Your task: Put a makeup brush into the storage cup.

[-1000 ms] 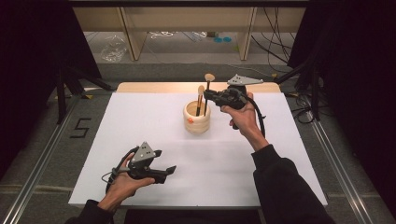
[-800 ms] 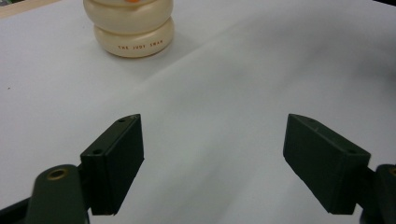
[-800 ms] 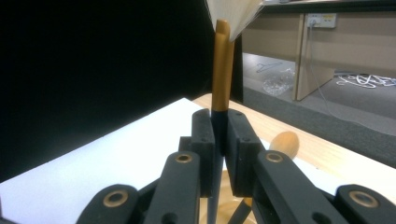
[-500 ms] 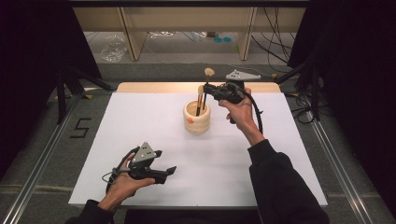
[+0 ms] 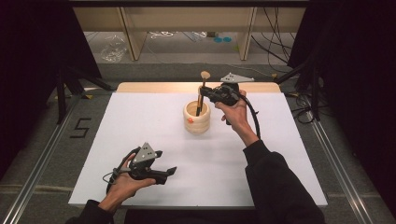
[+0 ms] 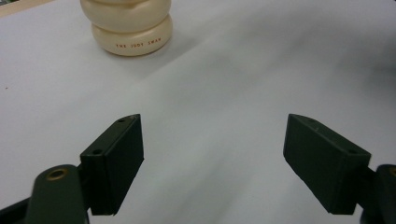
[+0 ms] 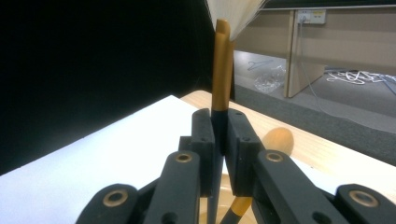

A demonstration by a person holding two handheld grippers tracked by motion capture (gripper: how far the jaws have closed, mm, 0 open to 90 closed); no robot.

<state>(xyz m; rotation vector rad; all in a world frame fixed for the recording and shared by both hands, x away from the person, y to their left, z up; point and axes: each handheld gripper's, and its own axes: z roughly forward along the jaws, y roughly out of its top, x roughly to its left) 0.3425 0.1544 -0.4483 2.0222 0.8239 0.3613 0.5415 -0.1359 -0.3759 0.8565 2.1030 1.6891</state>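
While the right gripper (image 5: 208,93) has its black jaws clamped flat on the black-and-gold handle of a makeup brush (image 7: 221,70), the step in hand looks like either lowering that brush into, or drawing it out of, the cream, ring-stacked ceramic holder (image 5: 196,118); which of the two cannot be told. To do it well, I judge the brush should be kept upright and moved straight along its own axis, so that its lower end clears the holder's rim without tipping the pot or knocking the second, wood-tipped brush (image 7: 278,140) standing in it. In the high view the held brush rises from the holder's mouth towards twelve o'clock, its pale bristle head above the jaws, and the gripper sits at about one o'clock from the holder, just beside it.

On the white tabletop (image 5: 261,154), the left gripper (image 5: 164,173) rests well apart, at about seven o'clock from the holder, jaws spread wide and holding nothing; from its own camera the holder's base (image 6: 132,39) lies ahead at eleven o'clock.
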